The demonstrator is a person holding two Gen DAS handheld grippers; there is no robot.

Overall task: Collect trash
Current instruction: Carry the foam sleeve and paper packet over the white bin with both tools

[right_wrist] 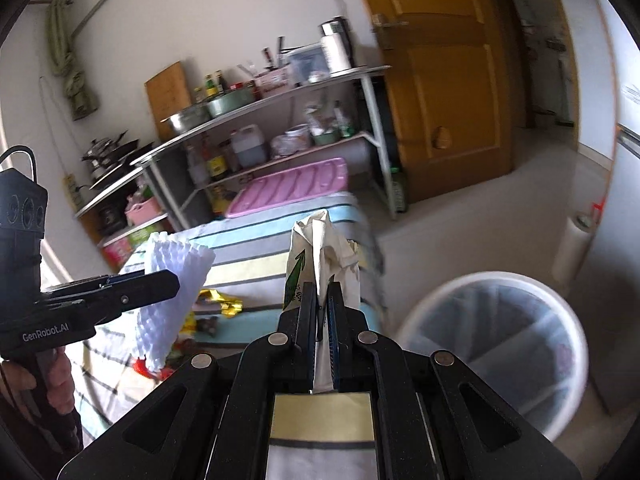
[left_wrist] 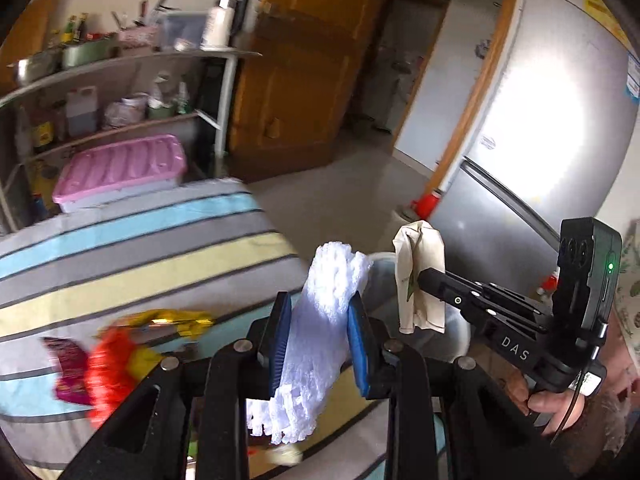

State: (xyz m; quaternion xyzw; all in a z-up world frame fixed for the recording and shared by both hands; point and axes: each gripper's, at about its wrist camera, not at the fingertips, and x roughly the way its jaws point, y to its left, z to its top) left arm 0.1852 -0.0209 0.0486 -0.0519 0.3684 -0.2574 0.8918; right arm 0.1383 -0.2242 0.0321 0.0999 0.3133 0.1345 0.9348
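1. The jaws of the left gripper (left_wrist: 320, 340) were pinching a white foam mesh fruit sleeve (left_wrist: 320, 320), blue pads pressed on both its sides, with the sleeve sticking up above them and hanging frayed below.
2. The jaws of the right gripper (right_wrist: 322, 320) were pressed almost together on a crumpled cream paper bag with a green arrow print (right_wrist: 320, 256), which stood up out of them.
3. Both held pieces were raised above the striped cloth-covered bench (left_wrist: 132, 248), near its edge.
4. A round white plastic trash bin with a clear liner (right_wrist: 496, 344) stood on the floor just beside that bench edge, to the right of the paper bag in the right wrist view.
5. On the bench, behind the foam sleeve, lay more trash: a gold foil wrapper (right_wrist: 224, 300), and a blurred red and yellow wrapper (left_wrist: 112, 368) beside a magenta packet (left_wrist: 70, 372).
6. A hand (left_wrist: 556, 404) gripped the right gripper's handle.
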